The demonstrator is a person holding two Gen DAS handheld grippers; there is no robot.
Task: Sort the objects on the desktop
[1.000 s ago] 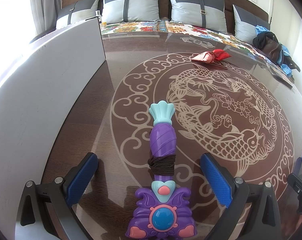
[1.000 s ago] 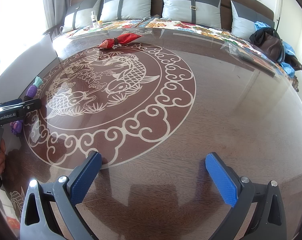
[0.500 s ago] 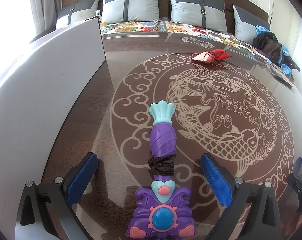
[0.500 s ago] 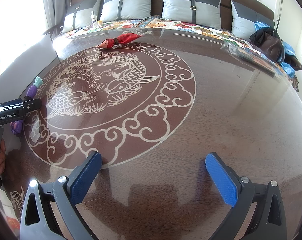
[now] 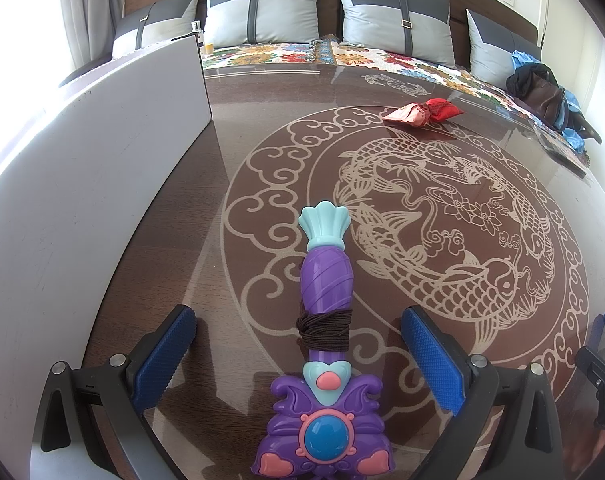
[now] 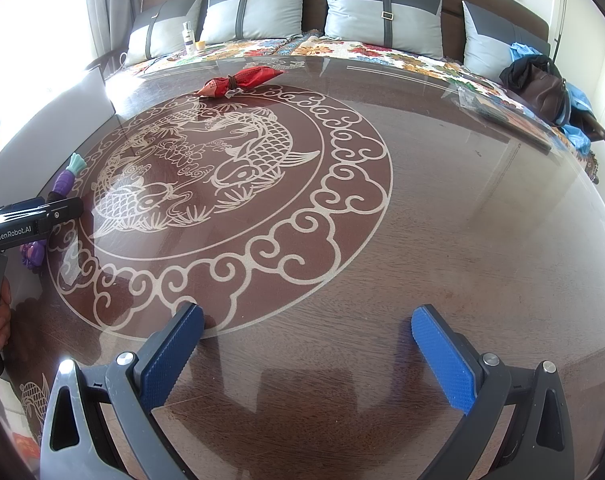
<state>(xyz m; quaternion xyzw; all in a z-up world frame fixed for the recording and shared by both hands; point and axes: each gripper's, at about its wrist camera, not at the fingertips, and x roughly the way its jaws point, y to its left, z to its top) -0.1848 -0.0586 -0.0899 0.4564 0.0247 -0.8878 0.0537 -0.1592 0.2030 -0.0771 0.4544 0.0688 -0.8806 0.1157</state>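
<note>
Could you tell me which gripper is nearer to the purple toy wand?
Left. The left gripper sits open with the purple toy wand lying between its fingers, while the right gripper sits open over bare table well to the wand's right.

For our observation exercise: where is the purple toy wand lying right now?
In the left wrist view the purple toy wand lies on the table between the open fingers of the left hand-held gripper, beside the white board on its left.
</note>
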